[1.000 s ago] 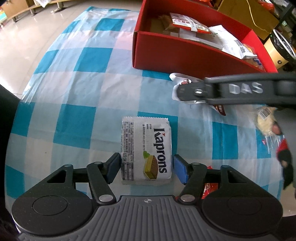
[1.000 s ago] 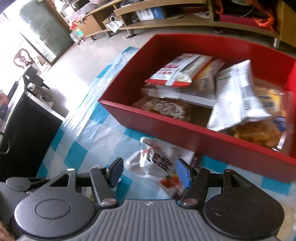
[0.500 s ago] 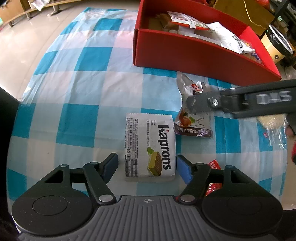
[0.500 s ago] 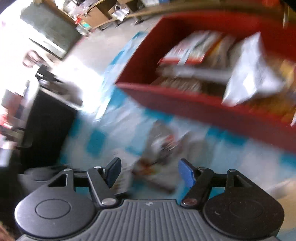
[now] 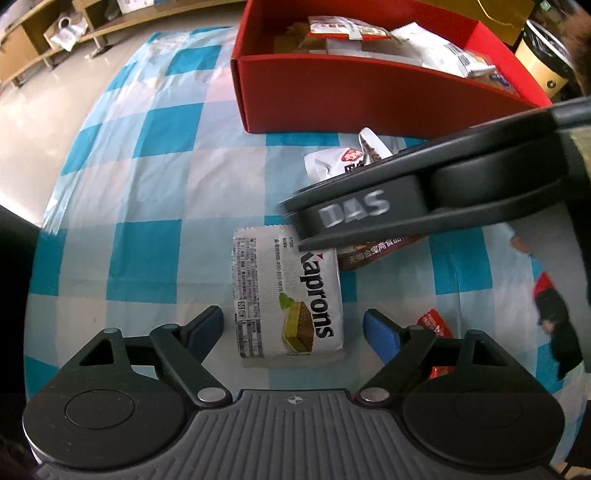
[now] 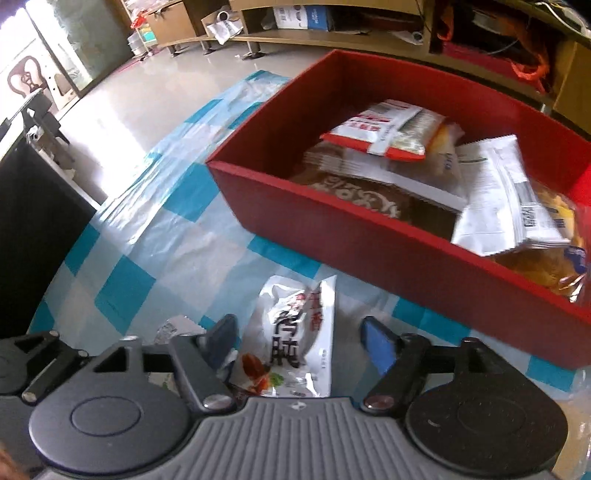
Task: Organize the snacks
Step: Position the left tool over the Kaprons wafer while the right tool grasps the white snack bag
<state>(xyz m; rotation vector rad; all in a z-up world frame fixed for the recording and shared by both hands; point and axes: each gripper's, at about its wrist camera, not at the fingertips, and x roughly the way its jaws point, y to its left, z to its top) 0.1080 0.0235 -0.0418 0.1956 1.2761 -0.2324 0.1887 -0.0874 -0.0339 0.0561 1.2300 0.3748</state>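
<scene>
A white Kaprons wafer packet (image 5: 288, 295) lies flat on the blue-and-white checked tablecloth (image 5: 147, 206). My left gripper (image 5: 293, 328) hovers over it with jaws opening; both blue pads stand clear of the packet's sides. In the right wrist view a white snack pouch (image 6: 295, 339) with dark lettering lies between the opening jaws of my right gripper (image 6: 299, 339), pads apart from it. That same pouch (image 5: 343, 162) shows in the left wrist view, partly hidden under the right gripper's dark body. The red box (image 6: 388, 236) behind holds several packets.
A small red wrapper (image 5: 436, 328) lies right of the left gripper's pad. A person's dark sleeve fills the right edge of the left wrist view. Beyond the table's far edge are tiled floor (image 6: 122, 92) and low wooden shelves (image 6: 332, 22). A black cabinet (image 6: 33, 221) stands left.
Both grippers' jaws have spread wider. The right gripper swung over toward the wafer packet, and the white pouch now lies flat on the cloth between its pads.
</scene>
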